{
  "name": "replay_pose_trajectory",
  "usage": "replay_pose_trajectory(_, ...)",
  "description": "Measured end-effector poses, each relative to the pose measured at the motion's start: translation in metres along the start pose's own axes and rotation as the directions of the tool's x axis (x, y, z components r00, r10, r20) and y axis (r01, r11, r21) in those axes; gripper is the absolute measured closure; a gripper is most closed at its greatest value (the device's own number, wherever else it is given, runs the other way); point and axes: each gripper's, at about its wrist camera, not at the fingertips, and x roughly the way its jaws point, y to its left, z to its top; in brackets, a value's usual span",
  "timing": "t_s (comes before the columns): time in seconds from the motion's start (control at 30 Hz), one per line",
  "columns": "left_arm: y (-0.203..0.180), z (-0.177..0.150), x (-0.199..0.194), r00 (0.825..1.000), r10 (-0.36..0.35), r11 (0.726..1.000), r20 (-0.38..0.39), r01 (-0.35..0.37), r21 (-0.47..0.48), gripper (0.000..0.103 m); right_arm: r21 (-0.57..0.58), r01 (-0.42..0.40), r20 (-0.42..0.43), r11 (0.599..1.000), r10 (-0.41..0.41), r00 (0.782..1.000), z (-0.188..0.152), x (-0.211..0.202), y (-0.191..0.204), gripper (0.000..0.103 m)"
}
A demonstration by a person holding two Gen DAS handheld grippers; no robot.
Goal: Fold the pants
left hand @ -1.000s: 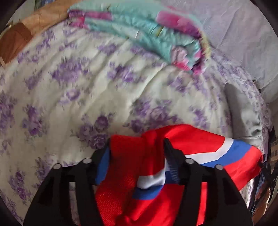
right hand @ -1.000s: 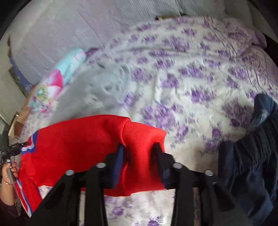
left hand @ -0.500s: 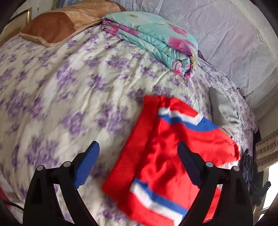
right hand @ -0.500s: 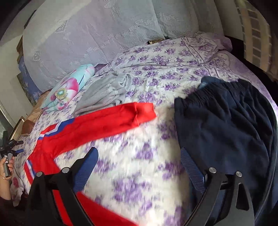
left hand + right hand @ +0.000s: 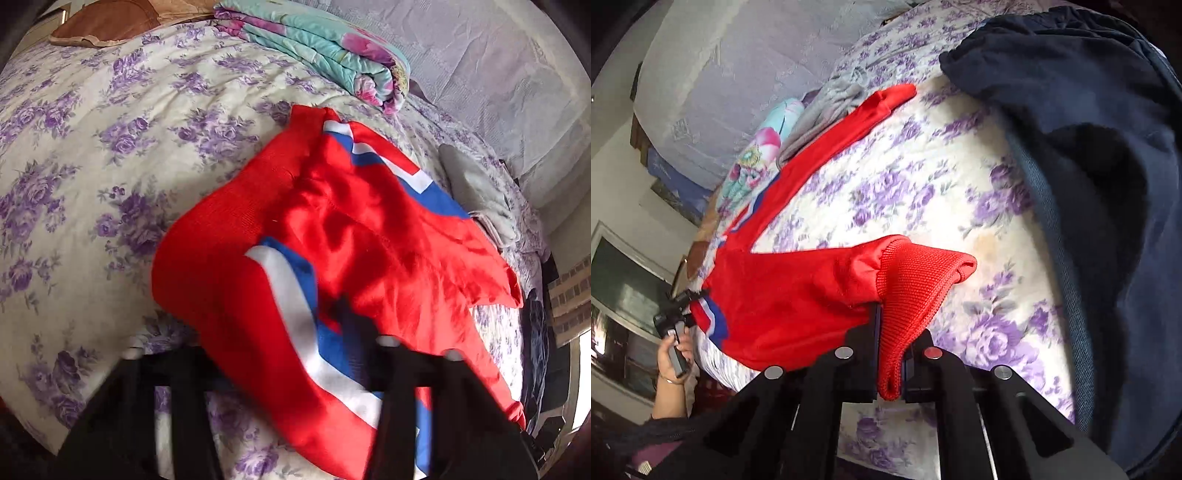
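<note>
The red pants [image 5: 354,236] with blue and white side stripes lie on the floral bedspread [image 5: 110,147], waistband end toward the left wrist camera. My left gripper [image 5: 280,354] sits at the near waistband edge; cloth drapes over its fingers and hides them. In the right wrist view the pants [image 5: 783,295] stretch away, one leg flat toward a far red cuff [image 5: 894,96]. My right gripper [image 5: 890,354] is shut on the other leg's ribbed cuff [image 5: 916,284] and holds it lifted.
A folded teal floral blanket [image 5: 332,55] and a brown pillow [image 5: 107,22] lie at the bed's far end. A grey garment [image 5: 476,192] lies beside the pants. Dark navy pants [image 5: 1108,184] are piled at the right. The left gripper [image 5: 674,314] and hand show at far left.
Both grippers were open above the bed half a second ago. Now the right has shut on a leg cuff and lifted it; the left has dropped onto the waistband end.
</note>
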Motion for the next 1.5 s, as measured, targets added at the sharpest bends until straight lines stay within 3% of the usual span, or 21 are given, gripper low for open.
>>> replay_pose_trajectory(0.07, 0.006, 0.000, -0.019, 0.997, -0.072, 0.996, 0.020, 0.073, -0.051, 0.091, -0.061, 0.025, 0.050, 0.998, -0.022, 0.998, 0.007, -0.015, 0.011, 0.095)
replay_pose_trajectory(0.23, 0.001, -0.037, -0.058, 0.996, -0.044, 0.999, 0.072, 0.044, 0.002, 0.091, -0.120, 0.043, 0.043, 0.992, -0.038, 0.998, 0.016, -0.036, 0.015, 0.093)
replay_pose_trajectory(0.27, 0.003, -0.046, -0.056, 0.998, -0.033, 0.999, 0.063, 0.033, 0.001, 0.090, -0.104, 0.056, 0.005, 0.993, -0.056, 0.998, 0.015, -0.030, 0.006, 0.084)
replay_pose_trajectory(0.3, 0.007, -0.054, -0.051, 0.999, -0.007, 1.000, 0.047, 0.007, 0.013, 0.090, -0.089, 0.096, -0.033, 0.991, -0.100, 0.994, 0.013, -0.023, -0.004, 0.065)
replay_pose_trajectory(0.33, 0.011, -0.059, -0.044, 0.999, 0.022, 0.999, 0.032, -0.023, 0.031, 0.083, -0.077, 0.150, -0.044, 0.986, -0.154, 0.987, 0.009, -0.019, -0.014, 0.060)
replay_pose_trajectory(0.37, 0.017, -0.063, -0.036, 1.000, 0.029, 0.999, 0.011, -0.030, 0.037, 0.078, -0.069, 0.133, -0.031, 0.989, -0.136, 0.990, 0.007, -0.020, -0.019, 0.061)
replay_pose_trajectory(0.43, 0.027, -0.063, -0.040, 1.000, -0.026, 0.999, 0.002, 0.026, 0.023, 0.074, -0.068, 0.163, -0.003, 0.984, -0.163, 0.987, 0.008, -0.032, -0.016, 0.059)
replay_pose_trajectory(0.5, 0.032, -0.060, -0.056, 0.998, -0.060, 0.998, -0.017, 0.060, -0.004, 0.054, -0.105, 0.257, 0.102, 0.961, -0.247, 0.964, 0.010, -0.056, -0.001, 0.034)
replay_pose_trajectory(0.53, 0.033, -0.059, -0.068, 0.999, -0.048, 0.999, -0.005, 0.048, -0.007, 0.042, -0.126, 0.265, 0.174, 0.956, -0.242, 0.955, 0.010, -0.071, 0.010, 0.030)
replay_pose_trajectory(0.6, 0.030, -0.058, -0.097, 0.998, 0.027, 0.999, 0.061, -0.028, 0.015, 0.035, -0.187, 0.212, 0.242, 0.959, -0.164, 0.956, 0.009, -0.090, 0.034, 0.026)
replay_pose_trajectory(0.7, 0.001, -0.055, -0.124, 0.993, -0.014, 0.993, 0.118, -0.001, 0.119, 0.031, -0.283, 0.079, 0.156, 0.956, -0.036, 0.987, 0.013, -0.077, 0.067, 0.025)
replay_pose_trajectory(0.77, -0.025, -0.058, -0.123, 0.988, -0.039, 0.982, 0.147, 0.010, 0.188, 0.015, -0.298, 0.054, 0.080, 0.953, -0.032, 0.996, 0.015, -0.048, 0.077, 0.025)
replay_pose_trajectory(0.8, -0.038, -0.060, -0.115, 0.988, -0.044, 0.975, 0.145, 0.011, 0.220, 0.015, -0.284, 0.053, 0.038, 0.957, -0.044, 0.998, 0.017, -0.031, 0.076, 0.025)
replay_pose_trajectory(0.93, -0.037, -0.067, -0.035, 0.998, 0.053, 0.967, -0.024, -0.046, 0.249, 0.015, -0.136, 0.071, -0.155, 0.988, -0.092, 0.984, 0.011, 0.030, 0.039, 0.025)
replay_pose_trajectory(0.97, -0.024, -0.070, -0.018, 0.997, 0.054, 0.972, -0.058, -0.039, 0.230, 0.016, -0.137, 0.045, -0.125, 0.989, -0.063, 0.990, 0.008, 0.029, 0.037, 0.025)
replay_pose_trajectory(1.0, -0.025, -0.075, -0.022, 0.999, 0.048, 0.961, -0.001, -0.046, 0.272, 0.015, -0.149, 0.036, -0.109, 0.988, -0.053, 0.993, 0.007, 0.025, 0.038, 0.025)
replay_pose_trajectory(1.07, -0.031, -0.075, -0.031, 0.998, 0.061, 0.954, -0.011, -0.056, 0.295, 0.015, -0.146, 0.044, -0.128, 0.988, -0.063, 0.990, 0.011, 0.020, 0.046, 0.025)
replay_pose_trajectory(1.17, -0.039, -0.053, -0.069, 0.997, -0.080, 0.962, 0.023, 0.071, 0.264, 0.014, -0.227, -0.022, -0.075, 0.974, 0.006, 0.997, 0.035, 0.003, 0.080, 0.025)
replay_pose_trajectory(1.23, -0.046, -0.030, -0.090, 0.993, -0.067, 0.960, 0.099, 0.037, 0.279, 0.005, -0.335, -0.030, -0.047, 0.942, 0.015, 0.999, 0.059, 0.001, 0.118, 0.024)
replay_pose_trajectory(1.3, -0.044, 0.003, -0.093, 0.991, -0.018, 0.967, 0.134, -0.017, 0.254, 0.005, -0.432, -0.057, -0.056, 0.900, 0.037, 0.998, 0.083, 0.014, 0.158, 0.014)
replay_pose_trajectory(1.5, 0.002, 0.080, -0.002, 0.996, 0.050, 0.994, -0.078, -0.042, 0.096, 0.005, -0.621, -0.169, -0.192, 0.765, 0.060, 0.979, 0.149, 0.120, 0.271, 0.012)
